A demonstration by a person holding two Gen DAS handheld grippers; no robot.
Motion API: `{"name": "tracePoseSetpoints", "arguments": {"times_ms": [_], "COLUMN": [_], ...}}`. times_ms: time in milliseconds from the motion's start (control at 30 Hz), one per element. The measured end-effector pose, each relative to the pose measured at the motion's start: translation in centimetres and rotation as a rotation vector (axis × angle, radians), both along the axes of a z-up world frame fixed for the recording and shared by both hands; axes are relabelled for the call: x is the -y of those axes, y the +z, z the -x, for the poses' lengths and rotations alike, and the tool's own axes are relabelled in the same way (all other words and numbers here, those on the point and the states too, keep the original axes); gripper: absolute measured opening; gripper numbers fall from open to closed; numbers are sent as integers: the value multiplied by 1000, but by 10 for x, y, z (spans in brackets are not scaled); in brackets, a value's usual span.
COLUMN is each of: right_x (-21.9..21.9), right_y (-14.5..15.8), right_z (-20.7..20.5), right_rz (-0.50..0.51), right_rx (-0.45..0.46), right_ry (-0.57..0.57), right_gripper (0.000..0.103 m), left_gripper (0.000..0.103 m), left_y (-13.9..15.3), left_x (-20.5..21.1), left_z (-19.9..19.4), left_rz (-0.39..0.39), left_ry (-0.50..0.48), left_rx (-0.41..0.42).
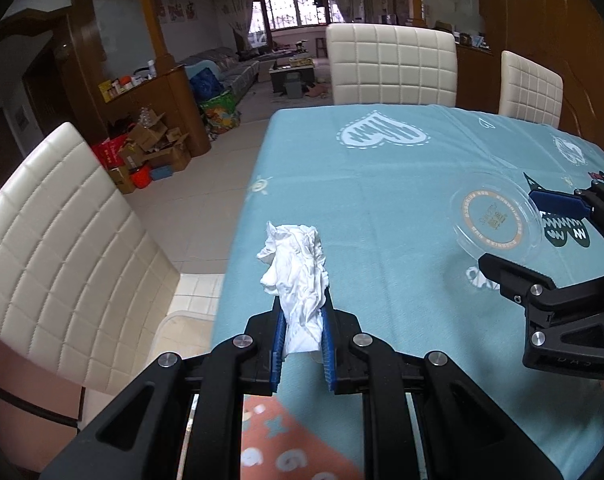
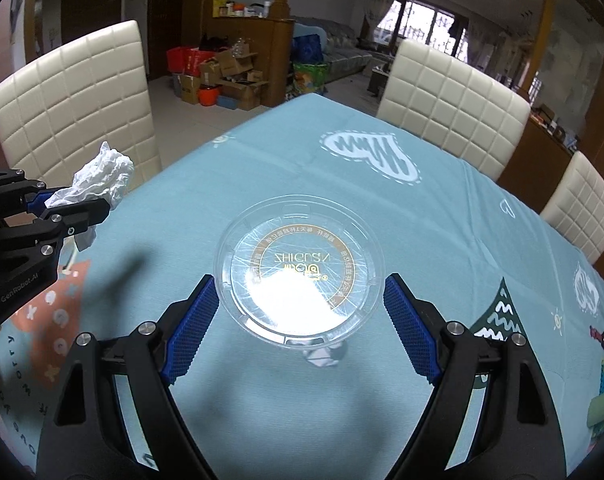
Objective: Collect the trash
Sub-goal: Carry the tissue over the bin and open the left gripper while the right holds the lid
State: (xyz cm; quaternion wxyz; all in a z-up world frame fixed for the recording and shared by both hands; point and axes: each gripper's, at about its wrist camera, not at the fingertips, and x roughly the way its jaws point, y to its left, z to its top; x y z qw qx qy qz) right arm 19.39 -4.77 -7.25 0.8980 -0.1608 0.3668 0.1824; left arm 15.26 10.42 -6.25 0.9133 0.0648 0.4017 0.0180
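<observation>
Desk (image 2: 441,208) under a blue cloth carries a clear plastic lid (image 2: 300,268), lying flat between the wide-open jaws of the right gripper (image 2: 300,320); left gripper (image 1: 302,336) jaws clamp a crumpled white tissue (image 1: 298,276), its bulk projecting beyond their tips

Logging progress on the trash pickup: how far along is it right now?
Nothing visibly binned yet; no bin is in view. In hand: the left gripper is shut on the crumpled tissue, lifted above the tablecloth. Left: the clear plastic lid lies on the table between the open right gripper's fingers, not yet grasped.
</observation>
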Motion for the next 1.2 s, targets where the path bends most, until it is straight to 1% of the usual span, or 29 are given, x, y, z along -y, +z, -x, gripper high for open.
{"name": "tracePoseSetpoints", "arguments": {"times_ms": [167,367,600,833,1100,1200], "right_x": [-25,-58,-98,-135,-178,-190], "right_y": [11,18,17,11,5,2], "right_z": [12,26,37,41,47,47], "right_rz": [-1,3,13,23,25,30], "right_rx": [24,47,47,35,43,46], "right_ry": [31,84,147,196,264,282], "right_gripper": [83,83,83,83,84,84], "left_gripper": [16,16,16,16,17,17], "left_y": [10,17,8,1,-8,-11], "left_x": [-26,-52,-90,-128,-151,-156], "left_z": [18,36,51,64,73,73], "left_rz": [22,21,12,39,42,26], "left_ry": [34,85,157,228,271,288], "left_rx": [39,75,68,61,50,50]}}
